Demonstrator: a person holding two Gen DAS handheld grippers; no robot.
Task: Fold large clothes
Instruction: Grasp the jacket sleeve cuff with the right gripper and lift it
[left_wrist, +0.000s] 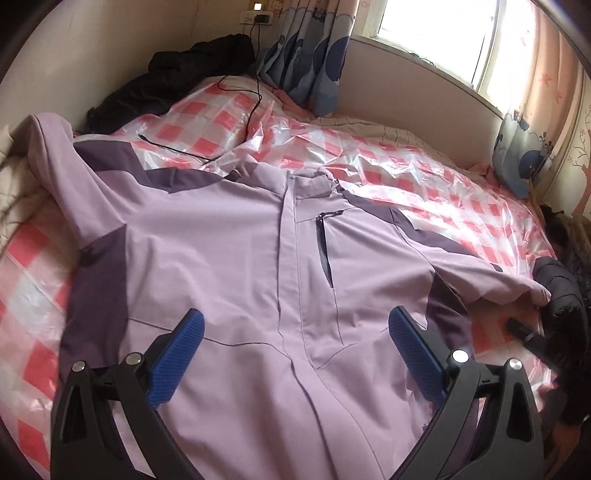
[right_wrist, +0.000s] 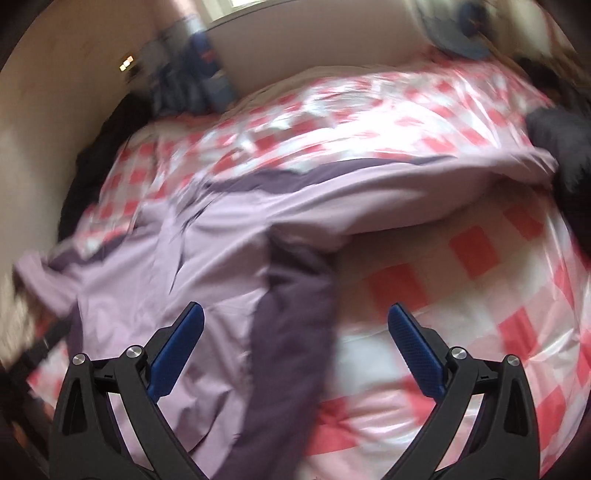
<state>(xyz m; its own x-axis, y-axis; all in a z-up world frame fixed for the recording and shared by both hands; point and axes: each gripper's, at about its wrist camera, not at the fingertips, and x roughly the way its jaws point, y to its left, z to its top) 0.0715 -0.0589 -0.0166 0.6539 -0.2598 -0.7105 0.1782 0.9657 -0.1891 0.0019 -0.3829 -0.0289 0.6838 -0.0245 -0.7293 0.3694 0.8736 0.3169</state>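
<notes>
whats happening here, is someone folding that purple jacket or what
A person with a gripper in each hand is about to fold a lilac jacket spread front-up on a bed covered with a pink checked plastic sheet. Nothing is folded yet: both sleeves lie stretched out sideways. The left tool hangs open above the lower front of the jacket, and the right tool hangs open over its dark side panel. Neither one grips any cloth. The right view is blurred.

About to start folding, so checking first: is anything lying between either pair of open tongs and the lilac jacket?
Nothing visible. The left tongs hover over the jacket front, the right tongs over its side edge; both are open.
</notes>
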